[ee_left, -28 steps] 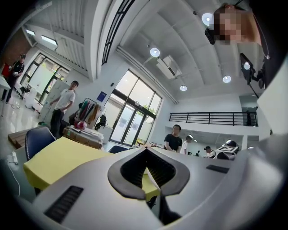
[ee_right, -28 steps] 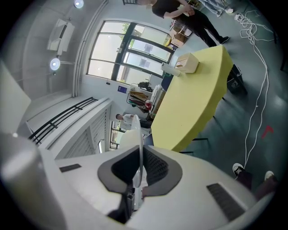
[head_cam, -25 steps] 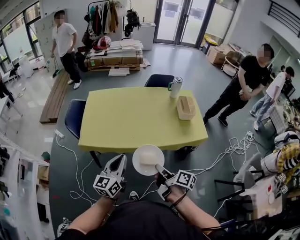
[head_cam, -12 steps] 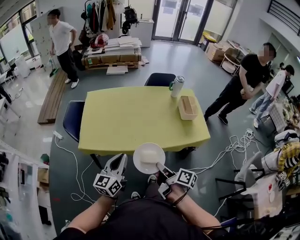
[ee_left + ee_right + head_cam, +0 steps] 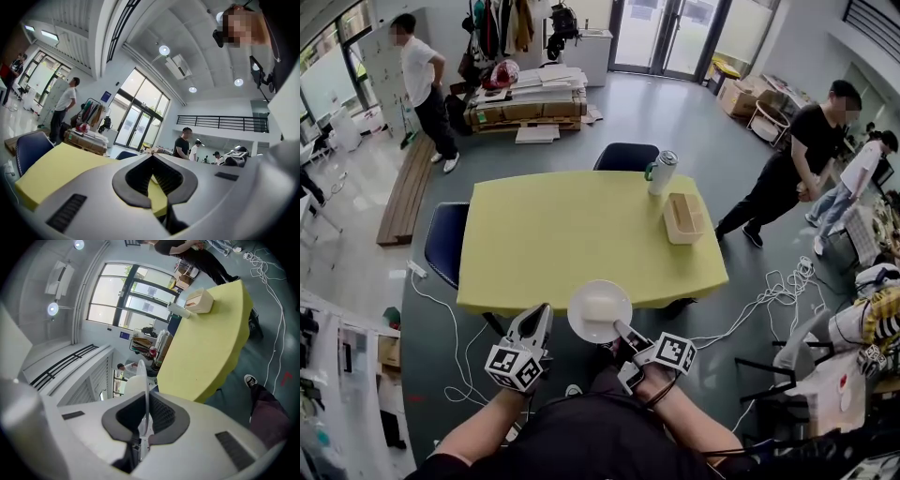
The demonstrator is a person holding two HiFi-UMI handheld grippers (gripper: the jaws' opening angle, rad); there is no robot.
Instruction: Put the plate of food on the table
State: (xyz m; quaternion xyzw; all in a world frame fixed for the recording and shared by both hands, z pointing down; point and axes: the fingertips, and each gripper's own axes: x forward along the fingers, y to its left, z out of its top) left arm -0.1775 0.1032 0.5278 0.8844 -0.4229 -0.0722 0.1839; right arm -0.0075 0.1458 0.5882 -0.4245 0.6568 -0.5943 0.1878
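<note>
**A:** Where is the round white plate [image 5: 575,317] now?

**B:** It is in the air, at the 6 o'clock edge of the yellow-covered table [image 5: 572,234], and not yet set down. The right gripper [image 5: 623,330] has its jaws closed on the thin rim, at about 4 o'clock of the plate. I think this grip keeps the plate level, so the pale block of food [image 5: 598,309] does not slide.

**A:** And the left gripper [image 5: 539,315]?

**B:** Its jaws are together and hold nothing. It hangs beside the plate, at 9 o'clock.

**A:** How is the table?

**B:** The near half is bare. A metal mug [image 5: 662,172] and a light wooden box [image 5: 684,217] stand near 2 o'clock. Dark blue chairs [image 5: 446,242] are at 12 and 9 o'clock. The grey floor [image 5: 694,131] has white cables [image 5: 769,291], and people [image 5: 422,80] stand around.
</note>
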